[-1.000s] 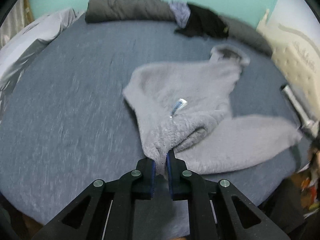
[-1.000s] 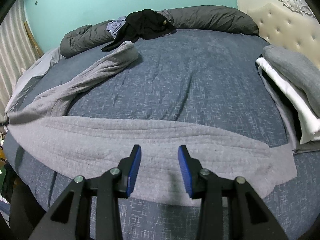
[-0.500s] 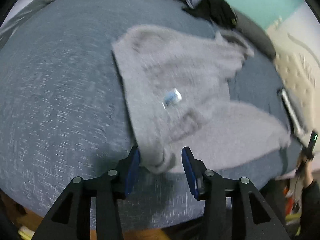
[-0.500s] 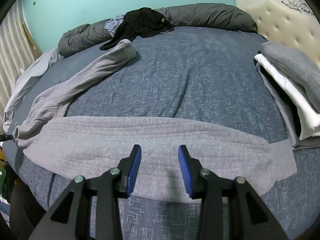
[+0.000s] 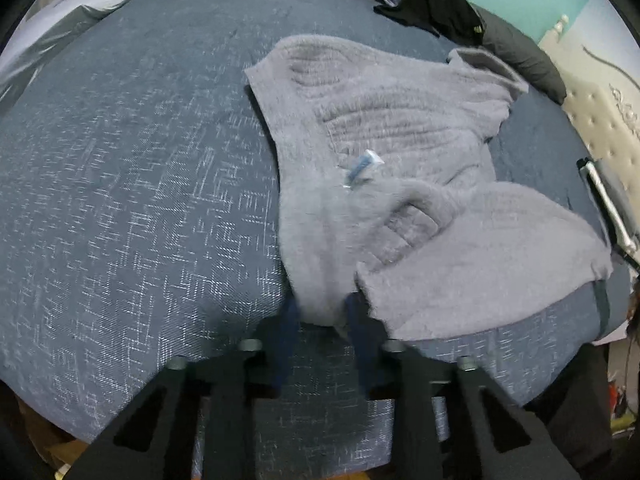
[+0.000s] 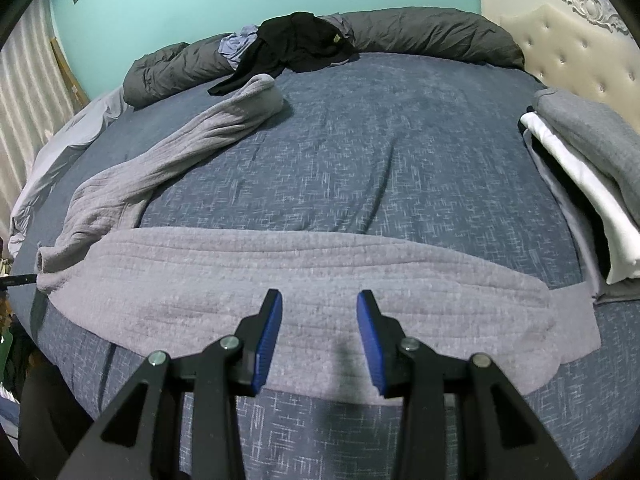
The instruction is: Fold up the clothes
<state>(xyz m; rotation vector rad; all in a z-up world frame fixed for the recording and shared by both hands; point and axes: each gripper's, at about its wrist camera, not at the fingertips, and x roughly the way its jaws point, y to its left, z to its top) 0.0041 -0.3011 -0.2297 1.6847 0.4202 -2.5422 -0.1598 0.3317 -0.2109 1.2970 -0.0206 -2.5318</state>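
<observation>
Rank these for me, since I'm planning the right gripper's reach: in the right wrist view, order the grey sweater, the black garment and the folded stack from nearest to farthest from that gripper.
1. grey sweater: directly under the open right gripper, spread across the near edge of the bed.
2. folded stack: off to the right, by the headboard.
3. black garment: far end, left of centre, on the dark duvet.

The left claw (image 5: 323,320) is hovering with its blue-padded jaws apart, a fold of the fuzzy light-grey knit sweater (image 5: 384,160) lying between them. Ahead, the sweater is spreading across the blue woven bedspread (image 5: 132,184), a small white-and-blue tag (image 5: 362,166) showing.
</observation>
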